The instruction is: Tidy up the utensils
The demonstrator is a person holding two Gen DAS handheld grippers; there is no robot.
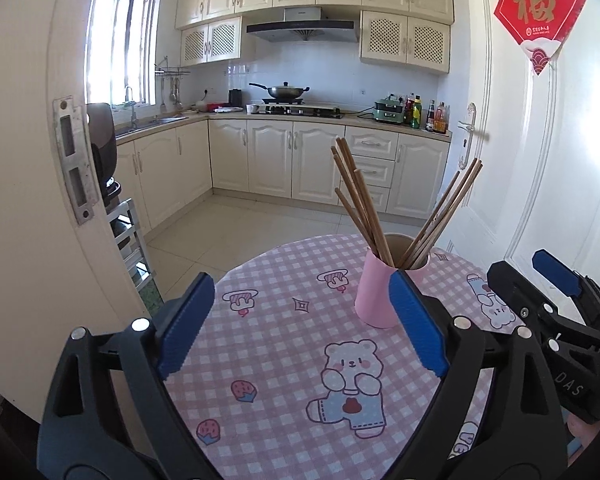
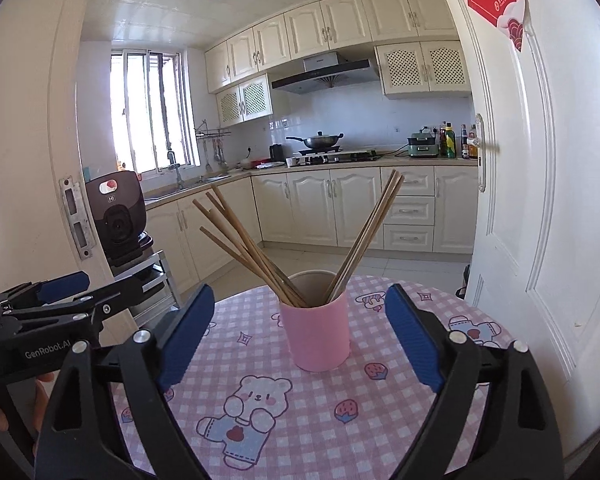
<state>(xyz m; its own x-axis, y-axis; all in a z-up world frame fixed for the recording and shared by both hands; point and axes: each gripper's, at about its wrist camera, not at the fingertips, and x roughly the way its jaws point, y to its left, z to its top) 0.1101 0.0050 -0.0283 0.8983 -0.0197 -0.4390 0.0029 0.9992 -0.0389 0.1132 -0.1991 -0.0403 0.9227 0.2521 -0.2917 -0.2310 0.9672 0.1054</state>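
Cream kitchen cabinets fill the background behind a round table (image 2: 420, 432) with a pink checked cloth, where a pink cup (image 2: 315, 332) stands upright holding all the wooden chopsticks (image 2: 252, 248). They fan into two bunches, one leaning toward the upper left of the frame and one toward the upper right, long axes pointing steeply up out of the cup. The right gripper (image 2: 300, 332) has its blue fingers spread wide with nothing held; in its view the cup sits dead centre between the fingers and a little beyond them. The left gripper (image 1: 302, 326) is likewise spread and empty, and in its view the cup (image 1: 374, 296) stands right of centre, partly behind the right-hand finger. I judge the right hand better lined up for any further reach; no chopsticks lie loose on the cloth, so the sorting looks about finished.
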